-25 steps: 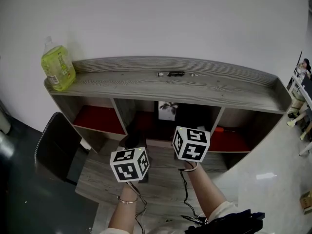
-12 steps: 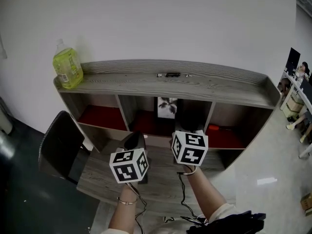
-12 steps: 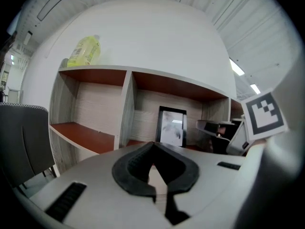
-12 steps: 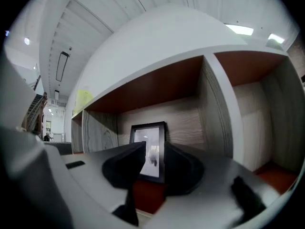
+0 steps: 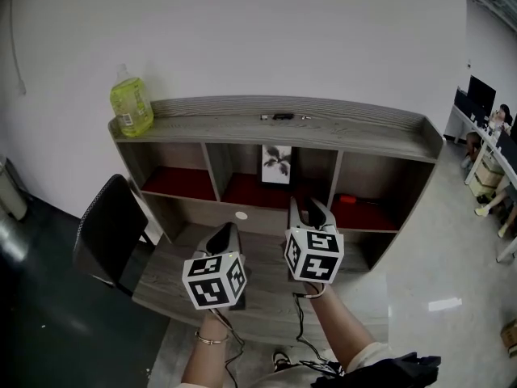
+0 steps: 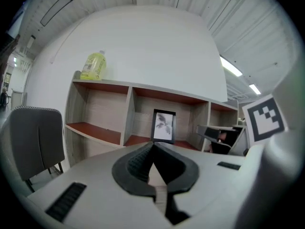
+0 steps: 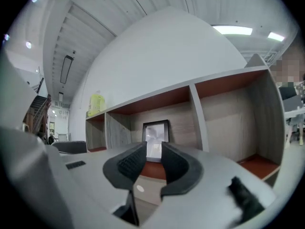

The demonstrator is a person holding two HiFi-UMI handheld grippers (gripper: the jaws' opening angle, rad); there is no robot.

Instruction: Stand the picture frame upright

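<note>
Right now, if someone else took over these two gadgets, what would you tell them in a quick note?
Left hand-held gripper: shut, empty, above the desk.
Right hand-held gripper: open, empty, beside it.
Picture frame: upright in the middle compartment of the shelf, touched by neither gripper.
Done: the frame stands.
Left: nothing visible, perhaps a check that it is steady.

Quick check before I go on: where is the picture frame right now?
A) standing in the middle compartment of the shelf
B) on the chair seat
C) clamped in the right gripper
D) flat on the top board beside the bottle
A: the picture frame stands upright in the shelf's middle compartment, well clear of the right gripper, whose jaws are apart with nothing between them.
</note>
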